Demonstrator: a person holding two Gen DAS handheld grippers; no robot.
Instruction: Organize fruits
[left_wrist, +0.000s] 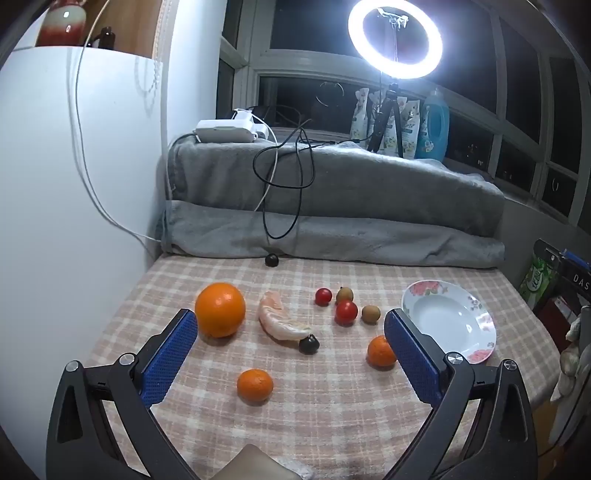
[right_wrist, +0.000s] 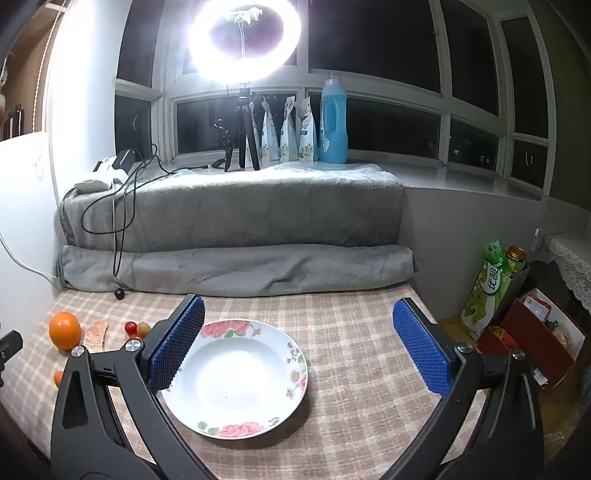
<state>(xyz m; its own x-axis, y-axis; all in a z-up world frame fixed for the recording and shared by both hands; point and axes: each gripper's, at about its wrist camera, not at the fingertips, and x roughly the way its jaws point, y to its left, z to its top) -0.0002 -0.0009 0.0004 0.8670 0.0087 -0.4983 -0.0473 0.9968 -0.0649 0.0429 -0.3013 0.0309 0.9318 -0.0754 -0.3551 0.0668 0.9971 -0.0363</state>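
- Zero fruit in either claw right now: the left claw (left_wrist: 291, 354) is spread wide and hovers over the scattered fruit with nothing between its blue pads (left_wrist: 168, 354).
- The right claw (right_wrist: 299, 343) is just as wide and just as bare, poised over the flowered plate (right_wrist: 295, 354), its left pad overlapping the plate's rim in the right wrist view; whether it touches, I can't tell.
- Closest to the left claw: a small mandarin (left_wrist: 255, 384) sits in the gap, and a second mandarin (left_wrist: 380, 350) peeks out beside the right-hand pad.
- Further out, the big orange (left_wrist: 220, 309) sits just by the left-hand pad, with a peeled citrus segment (left_wrist: 277, 321) next to it and a dark chestnut-like fruit (left_wrist: 308, 344) at its tip.
- Beyond those, two cherry tomatoes (left_wrist: 346, 312) and two brownish longans (left_wrist: 370, 314) cluster mid-counter.
- One dark round fruit (left_wrist: 271, 260) lies alone at the far edge, against the grey blanket (left_wrist: 332, 206).
- The plate holds nothing at all, so by my reading the sorting hasn't started: every fruit is on the checked counter (left_wrist: 314, 413) cloth and, presumably, all of it is left to gather.
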